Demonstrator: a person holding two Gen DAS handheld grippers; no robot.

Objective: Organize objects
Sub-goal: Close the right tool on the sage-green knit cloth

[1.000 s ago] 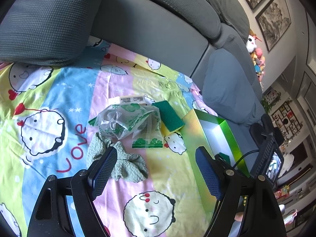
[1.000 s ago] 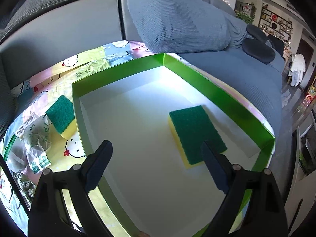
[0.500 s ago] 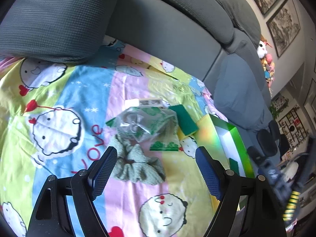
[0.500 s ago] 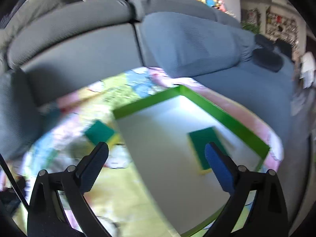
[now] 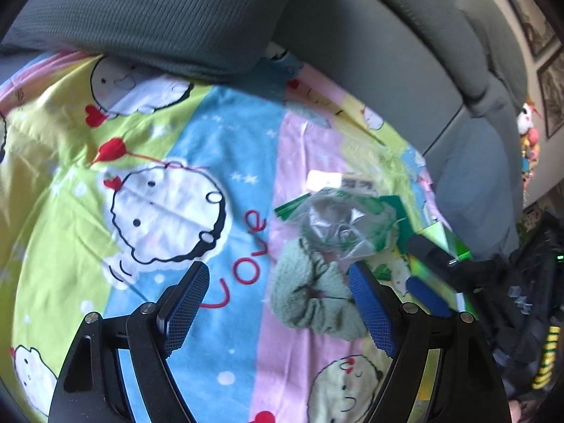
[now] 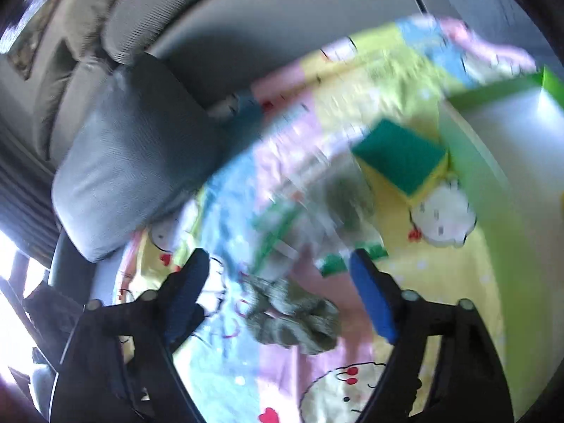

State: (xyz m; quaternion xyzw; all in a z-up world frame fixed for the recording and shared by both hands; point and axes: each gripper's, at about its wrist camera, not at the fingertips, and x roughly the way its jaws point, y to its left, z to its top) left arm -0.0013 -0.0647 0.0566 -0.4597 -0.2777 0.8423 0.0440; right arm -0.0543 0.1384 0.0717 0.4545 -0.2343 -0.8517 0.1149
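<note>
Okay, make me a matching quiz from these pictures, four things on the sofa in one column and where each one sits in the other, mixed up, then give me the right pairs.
Things:
1. scrunchie
2. sponge
3. plastic bag
4. cushion

Places:
A. beside the green box's outer wall
B. at the back of the sheet, against the sofa backrest
C. nearest the left gripper, by its right finger
D. between the scrunchie and the sponge

Pairs: 1-C, 2-A, 3-D, 4-B

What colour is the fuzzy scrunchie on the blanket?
Pale sage green fuzzy fabric scrunchie; it shows sharpest in the left wrist view.
</note>
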